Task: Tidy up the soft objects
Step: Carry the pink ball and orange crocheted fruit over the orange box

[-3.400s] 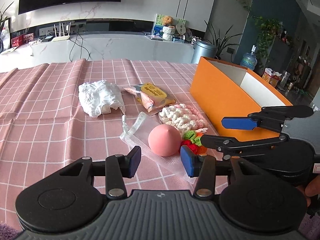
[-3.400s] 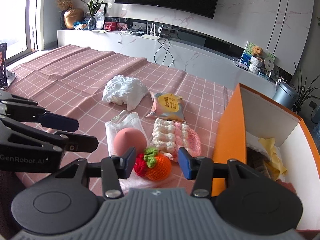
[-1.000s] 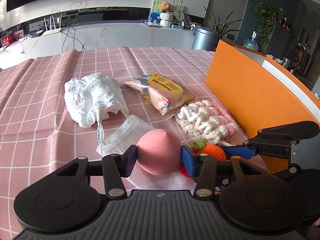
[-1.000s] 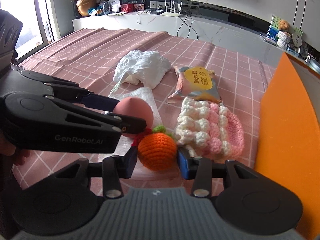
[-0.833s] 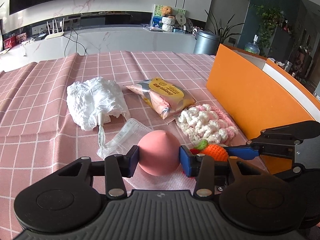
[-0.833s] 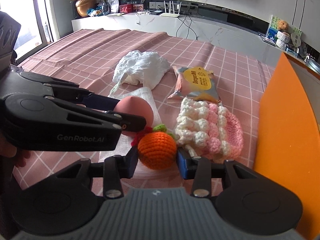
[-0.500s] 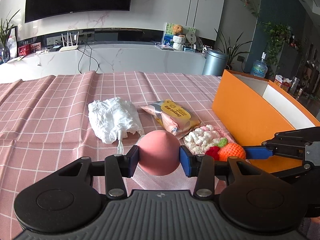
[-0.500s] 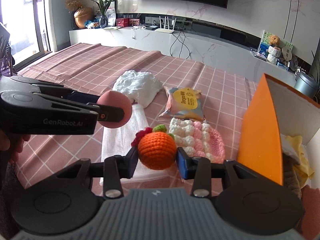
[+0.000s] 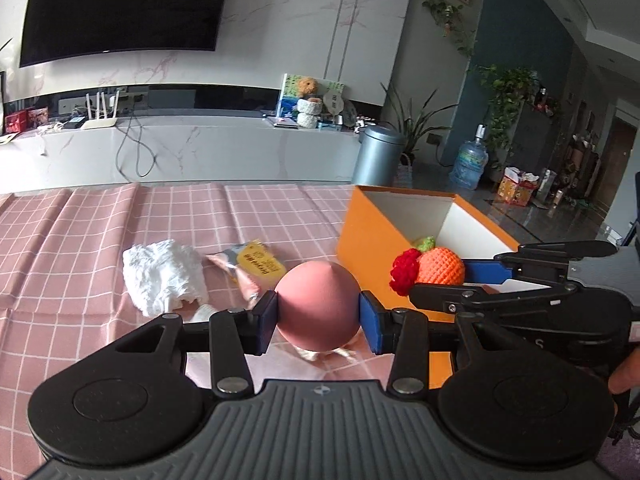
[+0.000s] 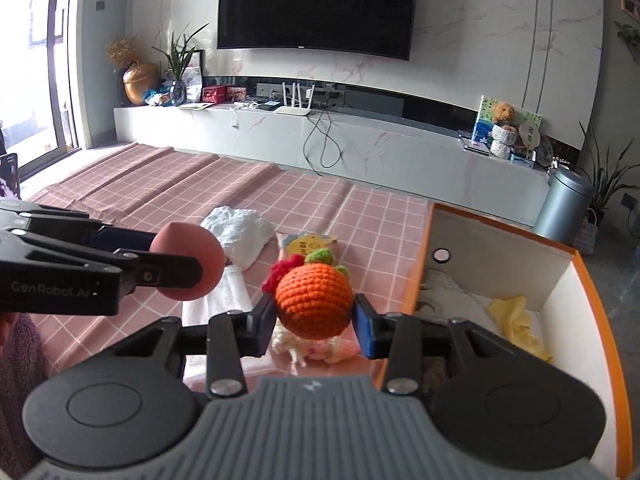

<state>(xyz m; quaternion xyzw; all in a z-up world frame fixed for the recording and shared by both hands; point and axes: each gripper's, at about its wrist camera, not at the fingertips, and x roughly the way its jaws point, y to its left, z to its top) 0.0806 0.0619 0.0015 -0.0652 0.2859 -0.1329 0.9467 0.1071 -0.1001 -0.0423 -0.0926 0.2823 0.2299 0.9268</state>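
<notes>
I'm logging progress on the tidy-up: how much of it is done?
Done: a yellow cloth already lies in the orange box. In hand: the left gripper holds the pink ball, the right gripper the knitted orange, both lifted. Left on the table: white cloth, snack packet, knitted piece.
</notes>
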